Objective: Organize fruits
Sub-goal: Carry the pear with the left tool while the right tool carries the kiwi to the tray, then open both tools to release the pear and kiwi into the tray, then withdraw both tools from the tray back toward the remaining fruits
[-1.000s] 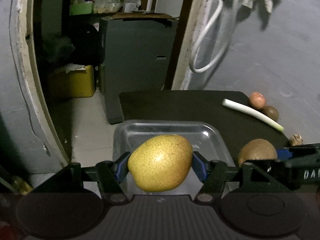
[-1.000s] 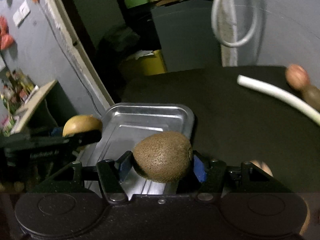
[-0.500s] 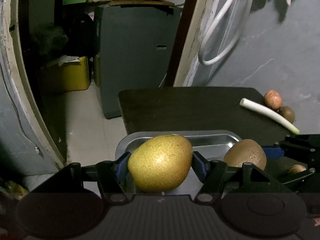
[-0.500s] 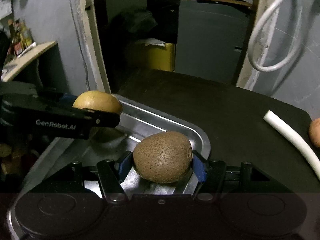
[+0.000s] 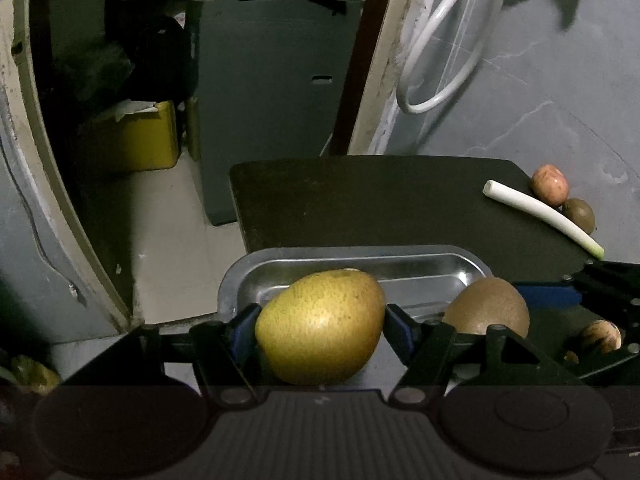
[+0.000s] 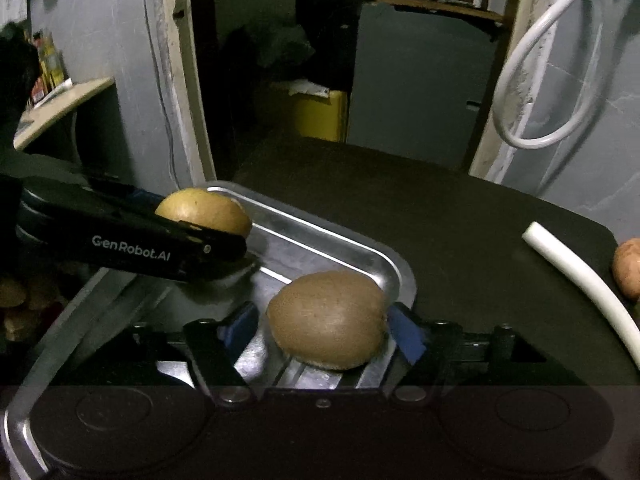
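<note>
A yellow pear (image 5: 320, 326) sits between the blue pads of my left gripper (image 5: 320, 320), low over the near left part of a steel tray (image 5: 360, 250). The jaws are opening, but both pads still lie against the pear. In the right wrist view the same pear (image 6: 202, 212) shows above the left gripper's black finger. My right gripper (image 6: 324, 328) stands over the tray's right corner (image 6: 400, 276) with a brown kiwi (image 6: 328, 320) between its jaws. These jaws are opening too. A gap shows at the left pad, and the kiwi rests on the tray floor.
On the dark table (image 5: 360, 200), at the far right, lie a white leek stalk (image 5: 540, 212), a reddish fruit (image 5: 550, 184) and a small kiwi (image 5: 580, 216). A small striped nut-like thing (image 5: 600, 336) sits under the right gripper's arm. The table's left edge drops to the floor.
Both grippers came down and forward over the tray with their fruits. The right gripper rolled level, and its pads have spread away from the kiwi, which sits lower now.
</note>
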`<state>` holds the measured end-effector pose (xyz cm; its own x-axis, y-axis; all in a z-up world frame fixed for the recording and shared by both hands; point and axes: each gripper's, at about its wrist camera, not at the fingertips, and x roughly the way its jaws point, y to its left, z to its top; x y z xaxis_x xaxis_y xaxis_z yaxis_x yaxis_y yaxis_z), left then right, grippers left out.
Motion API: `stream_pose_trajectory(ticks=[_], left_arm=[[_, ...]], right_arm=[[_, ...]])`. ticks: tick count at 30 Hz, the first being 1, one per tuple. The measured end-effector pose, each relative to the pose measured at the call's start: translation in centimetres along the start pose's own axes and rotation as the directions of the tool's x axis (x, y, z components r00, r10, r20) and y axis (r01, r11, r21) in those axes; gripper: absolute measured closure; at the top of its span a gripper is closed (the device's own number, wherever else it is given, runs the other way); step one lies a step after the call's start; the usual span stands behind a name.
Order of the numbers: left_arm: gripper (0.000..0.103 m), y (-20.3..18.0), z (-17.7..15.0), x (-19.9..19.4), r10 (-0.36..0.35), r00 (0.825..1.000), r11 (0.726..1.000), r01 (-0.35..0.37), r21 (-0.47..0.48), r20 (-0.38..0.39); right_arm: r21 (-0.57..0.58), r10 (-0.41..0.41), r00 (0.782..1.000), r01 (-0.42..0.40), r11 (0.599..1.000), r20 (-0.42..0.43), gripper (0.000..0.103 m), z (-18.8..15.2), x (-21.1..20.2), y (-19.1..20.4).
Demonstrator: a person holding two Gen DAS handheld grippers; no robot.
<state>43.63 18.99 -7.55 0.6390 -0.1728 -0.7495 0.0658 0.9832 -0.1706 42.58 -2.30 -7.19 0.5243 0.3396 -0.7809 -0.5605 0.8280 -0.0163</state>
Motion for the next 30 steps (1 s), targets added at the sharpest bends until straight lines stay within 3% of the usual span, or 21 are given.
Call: stream_pose_trajectory(ticks=[11,22,30], left_arm=[[0.003,-1.3,-0.2,-4.1,0.007,0.996,0.998,-0.001,-0.061,0.085],[0.001,-6.4,-3.6,-9.2,-0.033,0.990,0.999,0.035,-0.010,0.139],[0.001,-10.9,-7.5,-11.7,-0.070,0.992,0.996,0.064,0.060,0.109]], right_arm=[[0.132,-0.028,0.993,0.013,0.991,0.112,0.010,-2.5,-7.1,-3.0],[0.181,-0.121,0.976,0.087,0.980,0.182,0.001,-8.6,-15.9,-4.1],[0.217,-0.163,0.971,0.124,0.968,0.176,0.001,-13.6,-20.5,-4.1]])
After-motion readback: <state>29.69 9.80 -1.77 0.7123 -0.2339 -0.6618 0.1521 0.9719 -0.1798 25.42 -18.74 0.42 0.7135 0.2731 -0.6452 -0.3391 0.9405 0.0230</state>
